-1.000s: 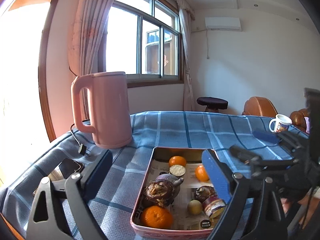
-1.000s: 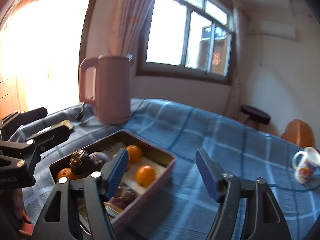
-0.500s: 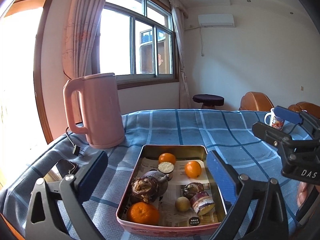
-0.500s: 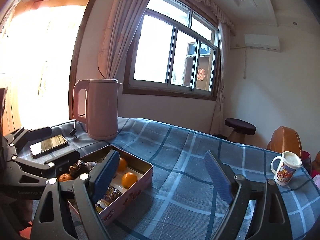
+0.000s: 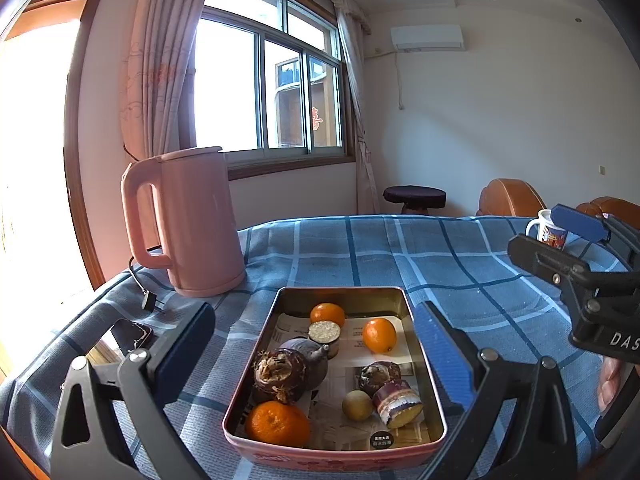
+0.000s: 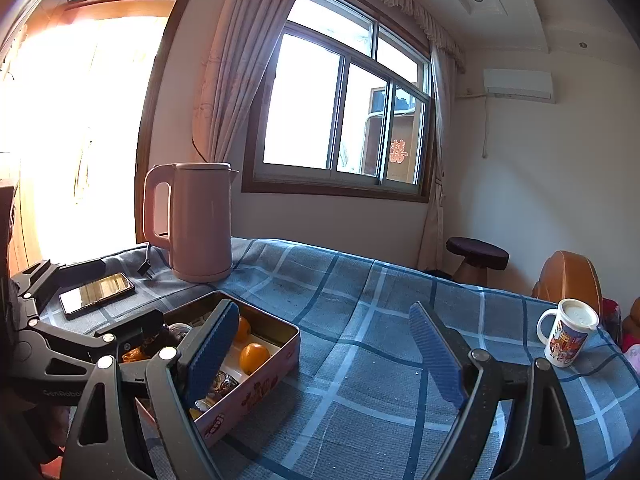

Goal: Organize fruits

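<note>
Shiny metal tin (image 5: 416, 332), woven checked cloth (image 5: 460, 272), seemingly matt plastic kettle (image 5: 196, 220)

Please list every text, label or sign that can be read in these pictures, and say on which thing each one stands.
"DAS": white letters, cut by the frame edge, on the right tool body.
"GenRobo": faint, cut off, on the left tool body.
Red "囍" sign: on the window.
Tray black sticker and newspaper lining: too small to read.
Mug print: pictures, no readable words.
</note>
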`<state>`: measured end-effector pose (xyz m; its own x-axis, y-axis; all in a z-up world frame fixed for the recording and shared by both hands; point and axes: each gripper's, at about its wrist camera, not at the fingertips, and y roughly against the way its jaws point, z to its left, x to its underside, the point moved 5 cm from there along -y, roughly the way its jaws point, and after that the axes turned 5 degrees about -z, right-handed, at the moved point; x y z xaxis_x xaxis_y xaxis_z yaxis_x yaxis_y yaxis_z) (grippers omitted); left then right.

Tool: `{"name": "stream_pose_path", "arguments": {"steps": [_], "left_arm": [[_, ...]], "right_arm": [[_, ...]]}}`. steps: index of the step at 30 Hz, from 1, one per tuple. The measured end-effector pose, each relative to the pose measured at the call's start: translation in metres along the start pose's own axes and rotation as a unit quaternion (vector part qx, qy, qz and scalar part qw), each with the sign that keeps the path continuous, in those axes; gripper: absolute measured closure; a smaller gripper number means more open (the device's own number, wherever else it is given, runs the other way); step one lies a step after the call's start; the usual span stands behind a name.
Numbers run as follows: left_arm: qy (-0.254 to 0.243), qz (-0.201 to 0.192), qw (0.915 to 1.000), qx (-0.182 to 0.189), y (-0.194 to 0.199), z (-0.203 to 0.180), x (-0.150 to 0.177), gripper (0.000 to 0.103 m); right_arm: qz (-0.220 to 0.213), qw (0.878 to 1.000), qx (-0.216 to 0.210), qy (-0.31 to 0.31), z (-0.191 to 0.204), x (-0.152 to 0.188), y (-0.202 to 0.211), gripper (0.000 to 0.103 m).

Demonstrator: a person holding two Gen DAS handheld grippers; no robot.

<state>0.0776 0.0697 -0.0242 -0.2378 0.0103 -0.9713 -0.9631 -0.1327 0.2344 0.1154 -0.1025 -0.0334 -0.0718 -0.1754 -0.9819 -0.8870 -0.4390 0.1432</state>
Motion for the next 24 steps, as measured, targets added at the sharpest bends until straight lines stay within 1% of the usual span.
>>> {"name": "stream_pose_path", "arguments": {"steps": [24], "left_arm": [[0.001,0.0,1.0,0.005,0.002,-0.004,-0.004,0.0]], "right_arm": [[-0.016,1.0,0.008,-0.002,-0.006,-0.002,0.011,0.015]]}}
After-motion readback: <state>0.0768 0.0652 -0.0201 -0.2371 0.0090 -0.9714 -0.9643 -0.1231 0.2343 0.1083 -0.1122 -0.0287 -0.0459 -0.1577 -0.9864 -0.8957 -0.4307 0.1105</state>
